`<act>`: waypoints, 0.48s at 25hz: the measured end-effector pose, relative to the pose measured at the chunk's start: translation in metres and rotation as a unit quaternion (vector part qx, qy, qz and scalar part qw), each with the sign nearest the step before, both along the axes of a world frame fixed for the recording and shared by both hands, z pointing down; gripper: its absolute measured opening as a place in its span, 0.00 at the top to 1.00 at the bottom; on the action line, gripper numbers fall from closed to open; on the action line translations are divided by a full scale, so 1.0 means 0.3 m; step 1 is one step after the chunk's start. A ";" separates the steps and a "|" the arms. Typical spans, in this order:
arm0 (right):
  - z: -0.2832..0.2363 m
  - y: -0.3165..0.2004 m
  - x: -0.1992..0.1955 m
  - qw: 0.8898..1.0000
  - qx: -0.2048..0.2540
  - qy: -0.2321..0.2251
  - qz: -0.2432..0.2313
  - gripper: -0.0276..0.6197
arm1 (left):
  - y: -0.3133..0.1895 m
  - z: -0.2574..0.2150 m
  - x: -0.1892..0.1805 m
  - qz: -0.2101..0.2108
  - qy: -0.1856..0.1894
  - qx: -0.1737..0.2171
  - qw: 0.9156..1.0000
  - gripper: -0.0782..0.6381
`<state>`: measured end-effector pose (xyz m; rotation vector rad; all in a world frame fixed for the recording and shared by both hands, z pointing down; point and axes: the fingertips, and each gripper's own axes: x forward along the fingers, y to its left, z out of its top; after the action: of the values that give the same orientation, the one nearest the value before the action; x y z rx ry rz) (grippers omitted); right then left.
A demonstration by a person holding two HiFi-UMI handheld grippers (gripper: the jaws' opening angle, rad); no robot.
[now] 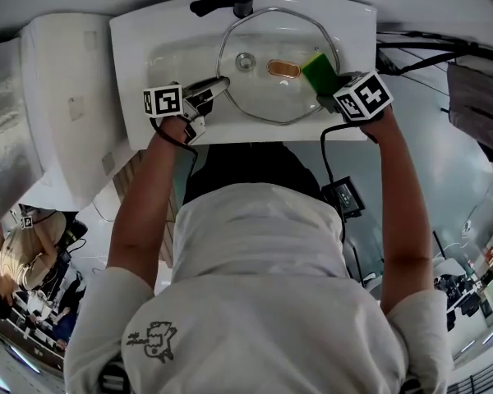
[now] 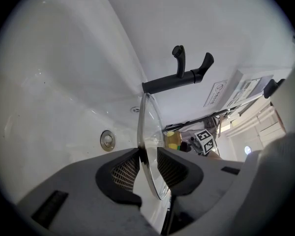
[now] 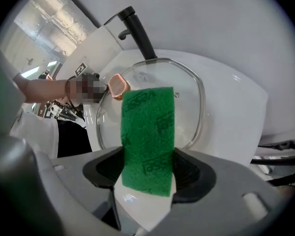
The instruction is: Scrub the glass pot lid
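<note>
The glass pot lid (image 1: 267, 97) with a steel rim and a copper-coloured knob (image 1: 284, 69) stands tilted in the white sink (image 1: 148, 72). My left gripper (image 1: 222, 83) is shut on the lid's left rim. In the left gripper view the lid (image 2: 150, 132) shows edge-on between the pads of my left gripper (image 2: 147, 168). My right gripper (image 1: 324, 84) is shut on a green sponge (image 1: 319, 71) at the lid's right side. From the right gripper view, the sponge (image 3: 147, 132) sticks out of my right gripper (image 3: 147, 176) over the lid (image 3: 187, 107), near the knob (image 3: 118, 86).
A black faucet (image 1: 226, 1) reaches over the basin's far edge, just behind the lid. The drain (image 1: 245, 61) lies under the glass. A white counter (image 1: 66, 105) adjoins the sink on the left, and black cables (image 1: 427, 52) run to its right.
</note>
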<state>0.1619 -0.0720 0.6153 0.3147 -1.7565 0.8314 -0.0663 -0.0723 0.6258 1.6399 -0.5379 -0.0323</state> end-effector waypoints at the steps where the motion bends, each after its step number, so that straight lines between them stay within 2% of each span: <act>1: -0.006 -0.004 0.001 1.000 0.008 -0.001 0.002 0.50 | 0.000 0.000 0.000 0.003 -0.011 0.004 1.000 0.73; 6: -0.041 -0.020 0.003 0.999 0.041 -0.018 0.013 0.50 | 0.007 -0.001 0.014 0.020 -0.071 0.029 0.997 0.70; 10: -0.079 -0.036 0.006 0.997 0.065 -0.037 0.031 0.50 | 0.004 -0.020 0.019 0.027 -0.137 0.064 0.988 0.60; 12: -0.103 -0.044 0.008 0.995 0.080 -0.045 0.038 0.50 | 0.009 -0.023 0.027 0.024 -0.150 0.067 0.986 0.59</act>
<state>0.1642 -0.0851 0.5846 0.4591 -1.9101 0.7692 -0.0583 -0.0695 0.6188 1.8009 -0.7377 0.2206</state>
